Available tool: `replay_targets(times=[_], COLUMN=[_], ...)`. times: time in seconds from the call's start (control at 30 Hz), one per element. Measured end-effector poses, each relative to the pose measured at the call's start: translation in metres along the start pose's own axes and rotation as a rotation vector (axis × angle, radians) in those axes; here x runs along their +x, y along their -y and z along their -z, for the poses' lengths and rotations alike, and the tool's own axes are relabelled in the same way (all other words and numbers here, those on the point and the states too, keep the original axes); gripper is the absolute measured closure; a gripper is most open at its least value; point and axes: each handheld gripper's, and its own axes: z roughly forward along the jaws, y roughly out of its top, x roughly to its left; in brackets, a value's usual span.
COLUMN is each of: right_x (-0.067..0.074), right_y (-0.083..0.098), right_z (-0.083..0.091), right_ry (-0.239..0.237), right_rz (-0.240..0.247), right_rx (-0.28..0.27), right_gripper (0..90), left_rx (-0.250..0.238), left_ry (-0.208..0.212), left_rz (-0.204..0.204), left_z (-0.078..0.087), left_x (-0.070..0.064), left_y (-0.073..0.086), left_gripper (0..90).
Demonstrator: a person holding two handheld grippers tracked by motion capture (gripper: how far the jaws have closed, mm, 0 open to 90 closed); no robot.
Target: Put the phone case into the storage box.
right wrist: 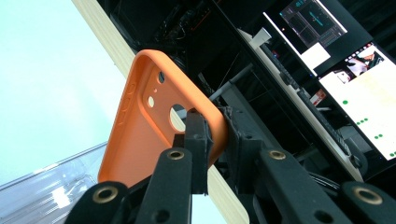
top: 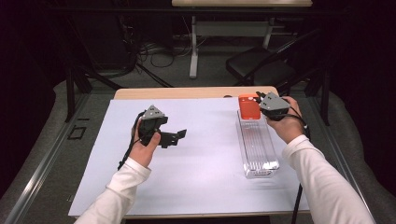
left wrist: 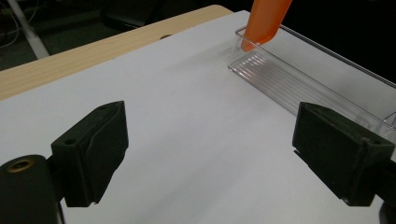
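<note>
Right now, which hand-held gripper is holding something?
The right hand-held gripper, shut on the orange phone case over the clear tray. The left hand-held gripper stands open over bare paper.

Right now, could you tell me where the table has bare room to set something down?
The white sheet is bare between the left hand-held gripper and the clear tray, and along its near edge. The far right corner is crowded: the right hand-held gripper holds an orange phone case over the tray's far end.

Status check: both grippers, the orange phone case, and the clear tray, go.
Right gripper shut on orange phone case, its lower end in clear tray. Left gripper open, empty, over white sheet. Nothing in the way.
</note>
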Motion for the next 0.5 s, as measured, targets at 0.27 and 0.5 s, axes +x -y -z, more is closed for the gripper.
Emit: replay_targets(times=[0.27,0.5], right_x=[0.0037,0.0056], right_y=[0.0063,0.0096], right_z=[-0.0046,-0.0076], right_ry=[0.006,0.009], right_rz=[0.008,0.006], right_rx=[-0.001,-0.006], right_gripper=[80.1,80.1], left_rx=[0.000,0.001], left_ry=[-0.007,-0.010], left_rz=[-0.001,-0.004], left_z=[0.0018,0.0045], left_x=[0.0027,0.0045], left_y=[0.0032,0.0043], left_gripper=[10.8,10.8])
